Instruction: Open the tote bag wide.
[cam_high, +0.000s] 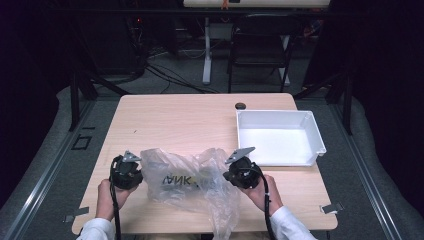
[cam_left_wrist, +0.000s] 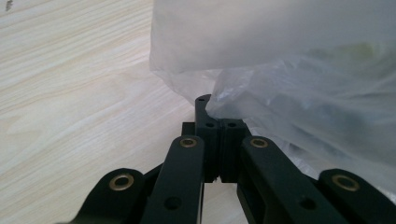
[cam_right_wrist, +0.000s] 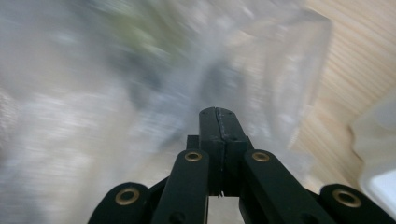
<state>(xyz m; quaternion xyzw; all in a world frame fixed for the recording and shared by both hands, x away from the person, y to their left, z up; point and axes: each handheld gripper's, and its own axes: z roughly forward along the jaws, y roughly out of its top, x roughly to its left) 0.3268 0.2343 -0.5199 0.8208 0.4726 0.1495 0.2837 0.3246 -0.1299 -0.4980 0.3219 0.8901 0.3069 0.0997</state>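
Crumpled clear plastic bag (cam_high: 192, 182) lies on my pale wooden surface (cam_high: 200, 120) between both tools in the high view. Left gripper view: left tool (cam_left_wrist: 219, 125) clamped on film, which may tear. Right gripper view: right tool (cam_right_wrist: 218, 122) looks closed, its hold on the bag uncertain, so it may slip.

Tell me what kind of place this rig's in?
Likely a lab or recording workspace, not a home. A light wooden table stands on grey floor with dark curtains around it, loose cables trail behind, and a folding chair and desk leg stand farther back. On the table: a clear plastic bag and a white bin.
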